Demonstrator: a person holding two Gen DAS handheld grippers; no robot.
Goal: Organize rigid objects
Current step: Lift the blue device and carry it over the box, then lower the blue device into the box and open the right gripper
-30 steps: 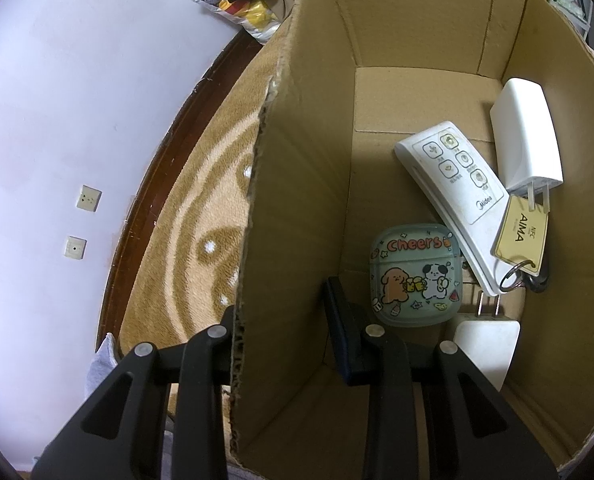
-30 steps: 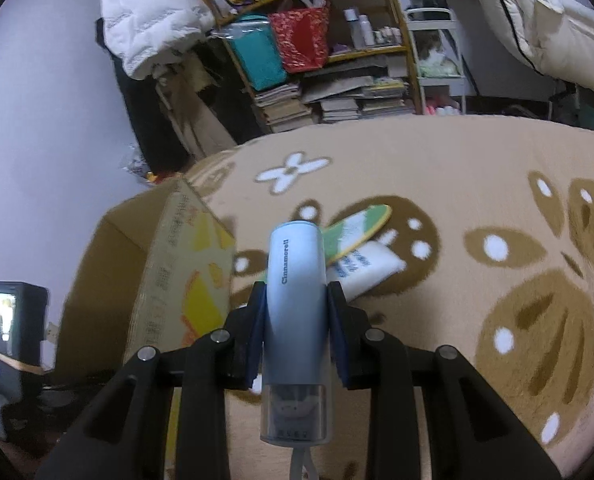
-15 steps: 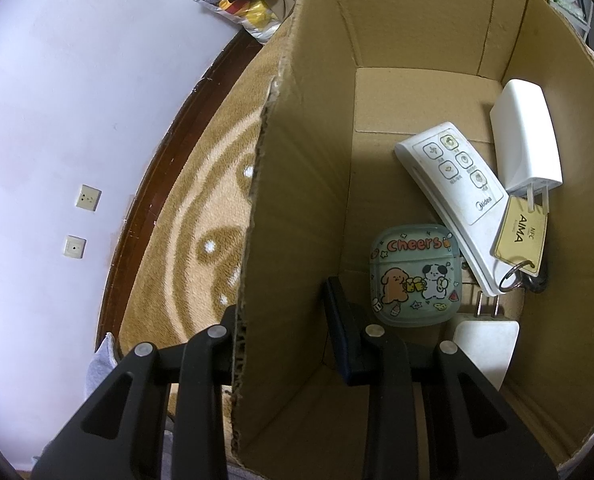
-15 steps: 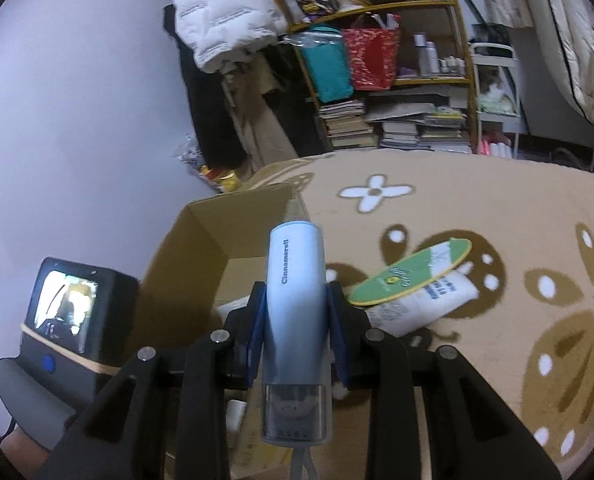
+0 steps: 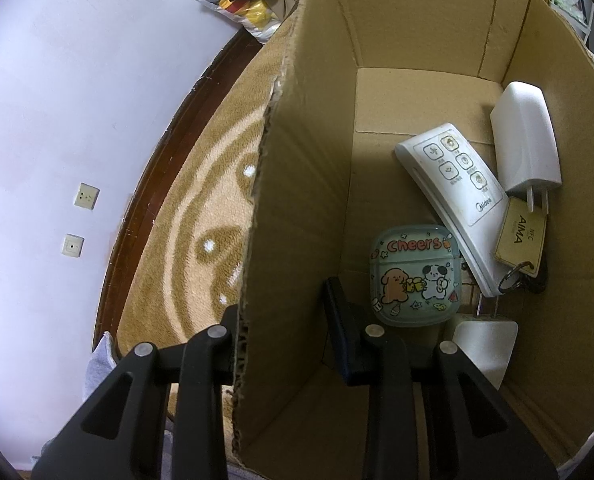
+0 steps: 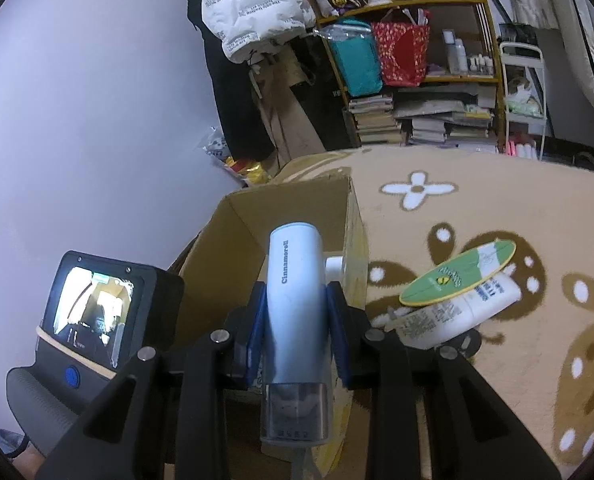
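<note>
Pale blue tube clamped in the right gripper, the open box lying just ahead of and below it.

The right gripper [image 6: 295,330] clenches the pale blue tube [image 6: 295,300] between its blue pads, the tube's long axis running straight along the fingers, clear cap toward the camera. Directly beyond the tube's far end sits the cardboard box [image 6: 233,256], mouth upward (so the drop looks like a short forward-and-down reach). The left gripper [image 5: 281,336] pinches the box's near wall, one finger outside and one inside, steadying it. Inside lie an earbud case [image 5: 415,276], a white remote [image 5: 453,200], a key tag [image 5: 521,236] and a white charger [image 5: 527,144]. Farther off on the rug [image 6: 497,208] rests a white lotion tube [image 6: 457,314].
</note>
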